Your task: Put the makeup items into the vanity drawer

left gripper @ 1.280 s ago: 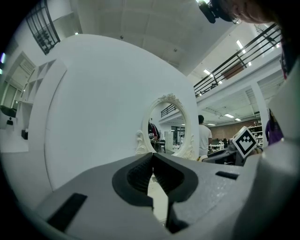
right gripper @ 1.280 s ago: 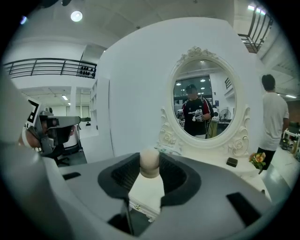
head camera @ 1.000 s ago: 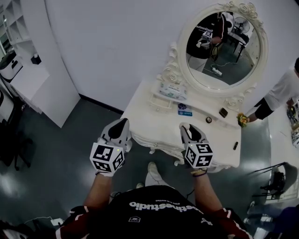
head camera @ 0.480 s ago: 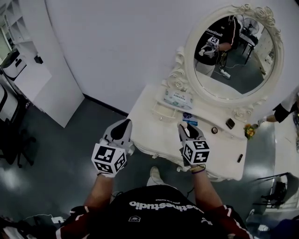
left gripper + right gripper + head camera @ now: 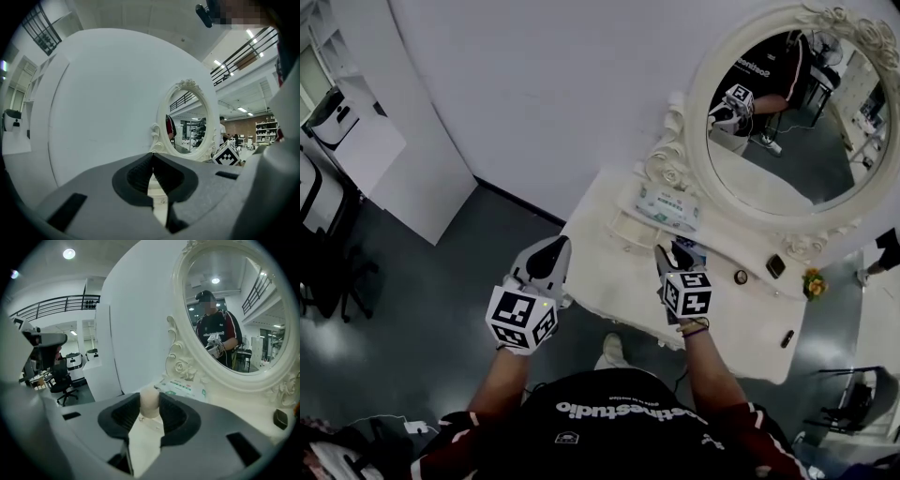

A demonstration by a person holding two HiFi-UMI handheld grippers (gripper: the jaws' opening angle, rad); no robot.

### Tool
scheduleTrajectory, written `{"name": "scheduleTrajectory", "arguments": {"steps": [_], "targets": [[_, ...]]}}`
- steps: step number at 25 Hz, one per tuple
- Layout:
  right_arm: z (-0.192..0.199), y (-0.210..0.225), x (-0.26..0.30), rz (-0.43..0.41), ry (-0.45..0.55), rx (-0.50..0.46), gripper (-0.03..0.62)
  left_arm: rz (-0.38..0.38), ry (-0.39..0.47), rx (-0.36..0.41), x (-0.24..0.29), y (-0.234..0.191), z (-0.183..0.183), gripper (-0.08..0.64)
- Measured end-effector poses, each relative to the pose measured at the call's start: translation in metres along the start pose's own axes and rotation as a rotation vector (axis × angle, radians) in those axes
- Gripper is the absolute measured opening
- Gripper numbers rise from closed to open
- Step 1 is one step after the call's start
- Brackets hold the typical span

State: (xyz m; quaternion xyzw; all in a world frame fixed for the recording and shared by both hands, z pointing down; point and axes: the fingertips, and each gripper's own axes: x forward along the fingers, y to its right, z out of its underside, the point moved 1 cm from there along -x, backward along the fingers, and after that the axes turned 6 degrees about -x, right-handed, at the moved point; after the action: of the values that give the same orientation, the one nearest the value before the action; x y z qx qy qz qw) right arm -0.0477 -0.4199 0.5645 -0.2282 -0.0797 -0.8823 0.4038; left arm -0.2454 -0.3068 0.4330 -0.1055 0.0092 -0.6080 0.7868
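Now the tabletop (image 5: 614,277) is found closer than a second ago. The right claw (image 5: 667,253), then at its front edge, is held over the surface itself. Its pads are clamped, as before, on a pale egg-shaped makeup item (image 5: 150,403). The item looks smooth, matte and probably spongy, and it is gripped at its sides with the rounded top left showing.

The left claw (image 5: 153,158) is kept beside the right one, off the tabletop's left corner. Its ribbed dark pads are brought together at the tips with nothing between them.

The carry is judged to be only under way. No open drawer is seen, so one would have to be pulled out first, probably by the empty left claw.

Just beyond the right claw a soft, printed tissue pack (image 5: 667,204) is laid flat. To that claw's right, well apart, a small round pot (image 5: 741,277), a dark compact (image 5: 776,265) and a slim dark tube (image 5: 787,338) are left on the glossy cream top. Farthest off, an oval mirror (image 5: 787,112) is framed in carved, scrolled cream moulding.
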Motion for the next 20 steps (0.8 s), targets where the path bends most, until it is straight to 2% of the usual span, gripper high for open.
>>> {"name": "scheduleTrajectory", "arguments": {"steps": [10,20], "targets": [[0.033,0.015,0.070,-0.052,-0.081,-0.028,0.133,-0.046,-0.049,0.006,0.033,-0.016,0.012,0.006],[0.055,0.022,0.113,-0.082,-0.136,-0.045,0.135,-0.072,-0.108,0.013,0.049,-0.024,0.025,0.006]]}}
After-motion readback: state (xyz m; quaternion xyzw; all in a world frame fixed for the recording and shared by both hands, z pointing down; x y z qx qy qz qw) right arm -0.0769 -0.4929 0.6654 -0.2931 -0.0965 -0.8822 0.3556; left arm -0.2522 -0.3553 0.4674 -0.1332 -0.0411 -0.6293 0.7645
